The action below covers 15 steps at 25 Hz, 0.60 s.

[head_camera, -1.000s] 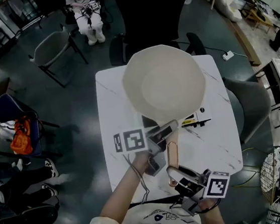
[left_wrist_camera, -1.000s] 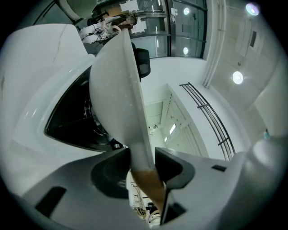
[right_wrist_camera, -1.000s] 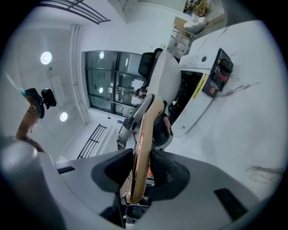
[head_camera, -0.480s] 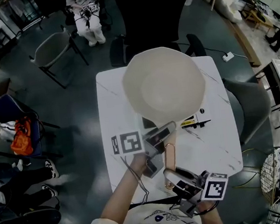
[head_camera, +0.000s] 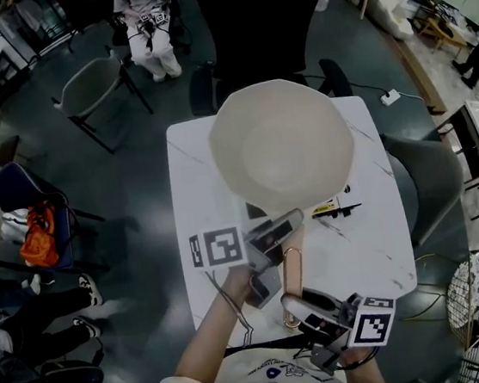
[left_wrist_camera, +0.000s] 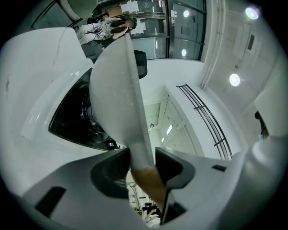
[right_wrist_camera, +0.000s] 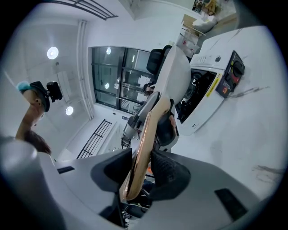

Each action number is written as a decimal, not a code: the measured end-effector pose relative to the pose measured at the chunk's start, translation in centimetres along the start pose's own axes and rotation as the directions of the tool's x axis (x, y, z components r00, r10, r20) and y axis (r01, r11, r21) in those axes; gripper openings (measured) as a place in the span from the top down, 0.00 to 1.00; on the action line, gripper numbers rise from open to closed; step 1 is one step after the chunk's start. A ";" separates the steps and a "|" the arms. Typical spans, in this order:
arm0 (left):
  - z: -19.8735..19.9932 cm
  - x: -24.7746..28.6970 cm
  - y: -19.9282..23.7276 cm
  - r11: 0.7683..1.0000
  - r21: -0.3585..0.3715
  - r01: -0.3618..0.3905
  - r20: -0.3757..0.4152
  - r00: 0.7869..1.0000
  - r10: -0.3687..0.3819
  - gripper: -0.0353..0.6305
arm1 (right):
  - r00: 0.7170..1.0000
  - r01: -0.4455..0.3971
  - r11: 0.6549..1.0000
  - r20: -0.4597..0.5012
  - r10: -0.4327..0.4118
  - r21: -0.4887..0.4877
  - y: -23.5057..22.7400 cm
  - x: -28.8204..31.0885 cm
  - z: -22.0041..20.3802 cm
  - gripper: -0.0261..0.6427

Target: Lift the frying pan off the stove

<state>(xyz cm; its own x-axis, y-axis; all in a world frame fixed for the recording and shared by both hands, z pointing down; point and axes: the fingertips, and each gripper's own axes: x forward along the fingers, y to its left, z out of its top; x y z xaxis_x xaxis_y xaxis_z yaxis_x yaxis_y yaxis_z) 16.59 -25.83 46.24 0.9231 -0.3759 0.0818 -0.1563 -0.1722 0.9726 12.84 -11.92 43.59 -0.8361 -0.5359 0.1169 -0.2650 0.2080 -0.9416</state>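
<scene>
A white frying pan (head_camera: 281,142) hangs above the white stove (head_camera: 338,204) on the table, its bowl turned towards me. In the left gripper view the pan (left_wrist_camera: 114,90) stands on edge before the stove's black top (left_wrist_camera: 76,121). My left gripper (head_camera: 270,230) is shut on the neck of the copper-coloured handle (head_camera: 293,275). My right gripper (head_camera: 310,303) is at the handle's end. Its jaws have just been opening, and the handle (right_wrist_camera: 146,134) lies between them, against one pad with a thin gap at the other.
The small white table (head_camera: 198,174) ends close behind and beside the pan. A grey chair (head_camera: 88,83) stands far left, a dark office chair (head_camera: 257,19) behind the table and another chair (head_camera: 424,177) at the right. A seated person (head_camera: 144,16) is at the back.
Almost nothing: the pan stays up over the stove and both grippers keep their places along the handle.
</scene>
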 end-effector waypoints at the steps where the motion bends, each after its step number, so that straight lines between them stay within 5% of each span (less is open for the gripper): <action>1: 0.0 -0.1 -0.3 1.000 0.004 0.005 0.000 1.000 -0.005 0.68 | 1.000 -0.001 1.000 -0.002 0.001 -0.005 0.2 0.0 0.0 0.75; 15: 0.3 -2.6 -3.0 0.998 0.053 0.021 0.041 0.999 -0.023 0.68 | 0.998 -0.046 0.998 -0.044 0.044 -0.052 2.9 0.4 -1.4 0.75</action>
<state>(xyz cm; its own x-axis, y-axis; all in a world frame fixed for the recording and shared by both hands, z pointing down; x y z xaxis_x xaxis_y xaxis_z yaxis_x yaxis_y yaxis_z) 14.54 -24.57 43.00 0.9112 -0.4090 0.0499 -0.1550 -0.2279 0.9613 11.07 -10.33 41.37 -0.8671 -0.4900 0.0895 -0.2511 0.2747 -0.9282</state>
